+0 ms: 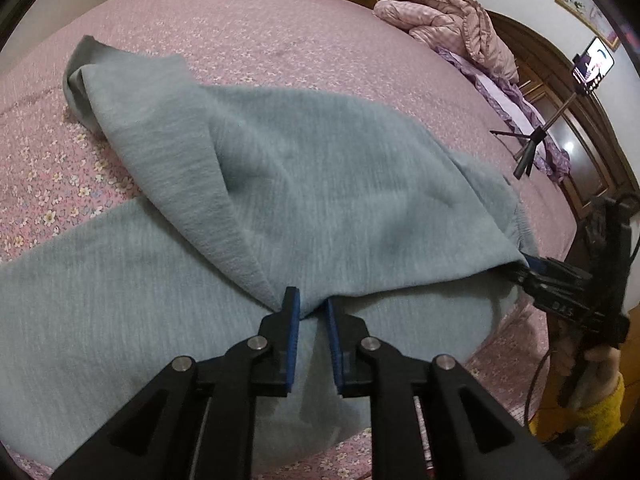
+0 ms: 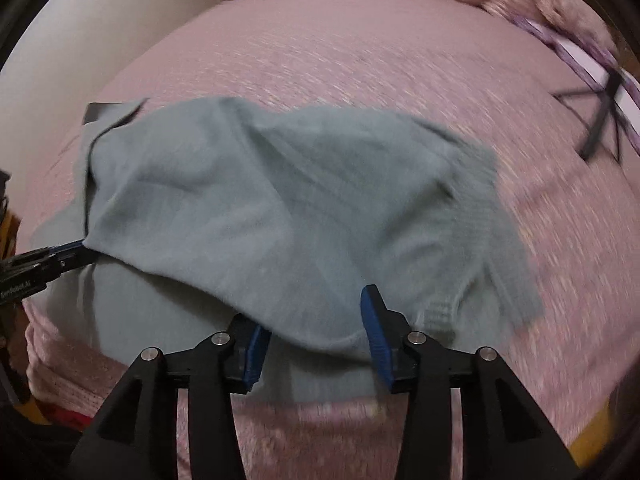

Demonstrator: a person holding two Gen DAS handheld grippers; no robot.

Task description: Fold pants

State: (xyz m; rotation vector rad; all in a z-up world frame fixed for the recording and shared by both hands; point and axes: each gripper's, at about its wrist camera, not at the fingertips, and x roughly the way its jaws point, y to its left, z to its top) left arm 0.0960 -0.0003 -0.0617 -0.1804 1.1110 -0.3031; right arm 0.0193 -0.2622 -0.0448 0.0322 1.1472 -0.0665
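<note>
Pink bedspread [image 1: 248,32] blurred; both grippers released, left gripper [image 1: 312,312], right gripper [image 2: 316,320] straddling grey pants [image 1: 304,184].

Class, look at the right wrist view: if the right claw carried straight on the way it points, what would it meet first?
Most likely the grey pants: their folded edge lies directly between and ahead of the right claw, whose jaws stand apart. Under the cloth is the pink bedspread. Blur makes the depth uncertain.
</note>
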